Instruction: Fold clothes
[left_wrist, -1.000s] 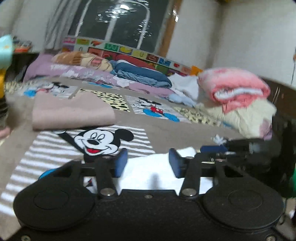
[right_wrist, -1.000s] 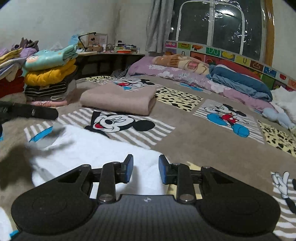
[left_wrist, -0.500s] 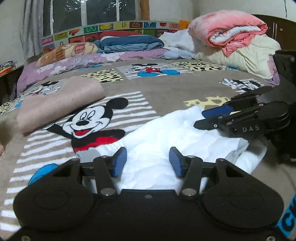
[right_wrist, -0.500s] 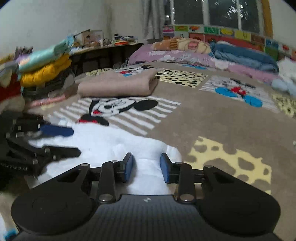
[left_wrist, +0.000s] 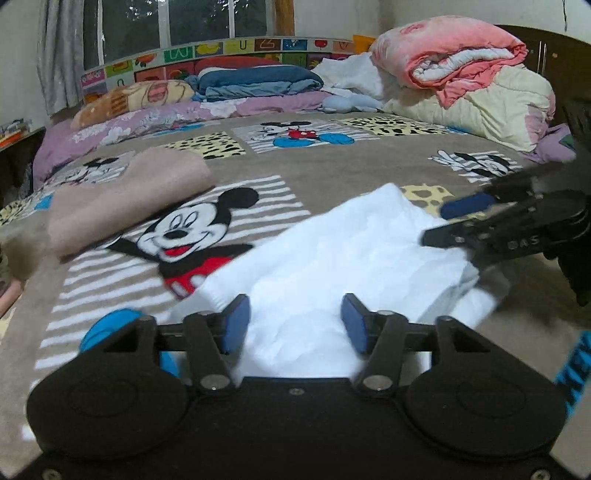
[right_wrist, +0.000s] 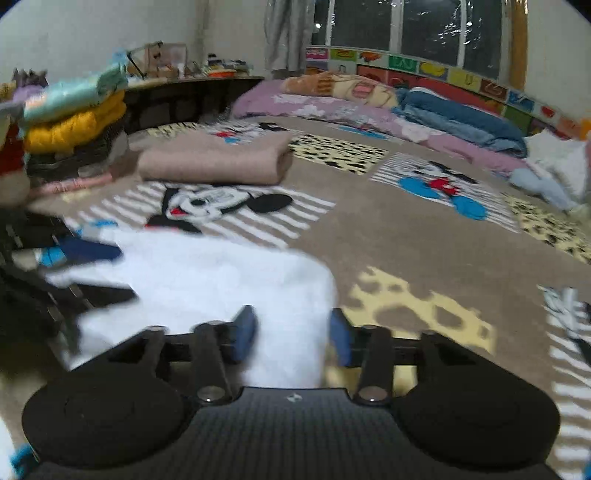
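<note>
A white garment (left_wrist: 332, 251) lies in a flat fold on the Mickey Mouse bedspread (left_wrist: 332, 166). My left gripper (left_wrist: 295, 325) hovers low over its near edge. Its jaws are opening, with white cloth lying under the gap and neither pad pressing on it. To the right, my right gripper (left_wrist: 448, 221) sits over the garment's far side. In the right wrist view the garment (right_wrist: 221, 273) fills the lower left. The right gripper (right_wrist: 291, 330) stands over its corner, jaws opening with cloth in the gap and not pinched. The left gripper (right_wrist: 103, 271) shows blurred at the left.
A folded beige blanket (left_wrist: 125, 195) lies behind the garment. A stack of folded clothes (right_wrist: 70, 122) stands at the bed's left side. A pink and cream quilt pile (left_wrist: 461, 74) sits at the back right, with pillows and a blue blanket (left_wrist: 255, 81) under the window.
Both grippers have sunk toward the white garment and their jaws have spread wider. The left view has rolled level. The garment now lies flat under both grippers.
</note>
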